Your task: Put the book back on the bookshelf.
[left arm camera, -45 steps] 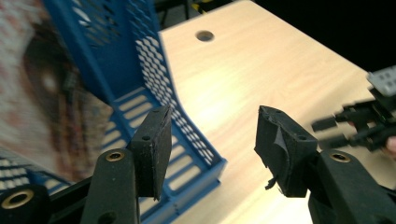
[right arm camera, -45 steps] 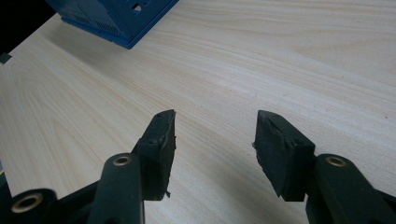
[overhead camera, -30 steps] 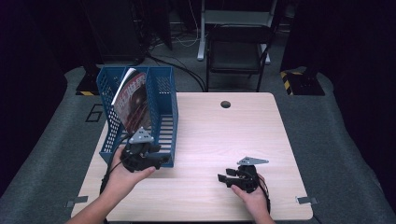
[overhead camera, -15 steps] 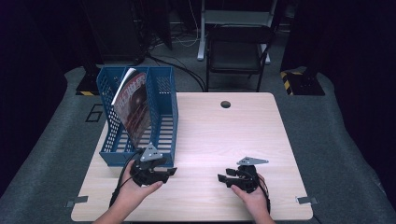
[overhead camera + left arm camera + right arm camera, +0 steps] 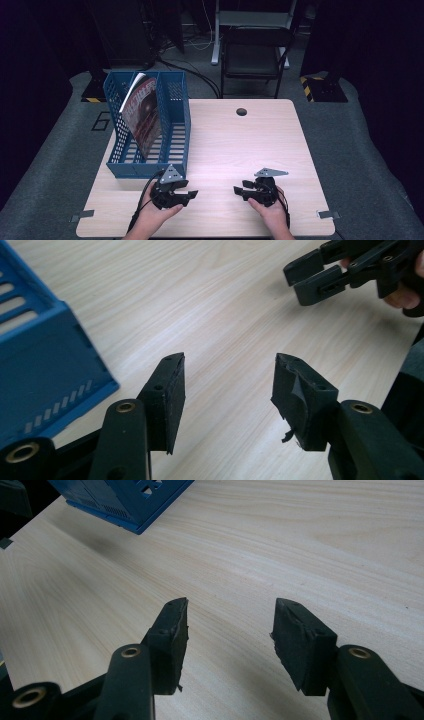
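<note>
Where racked, magazine (image 5: 142, 112) half hidden

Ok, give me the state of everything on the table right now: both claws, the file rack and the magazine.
left claw: open, nothing between the jaws, low over the table near the rack's front corner.
right claw: open, empty, low over the table.
blue file rack: upright on the table's left side.
magazine: standing inside the rack, leaning, top poking above the rim.
table: bare wood between the claws.
</note>
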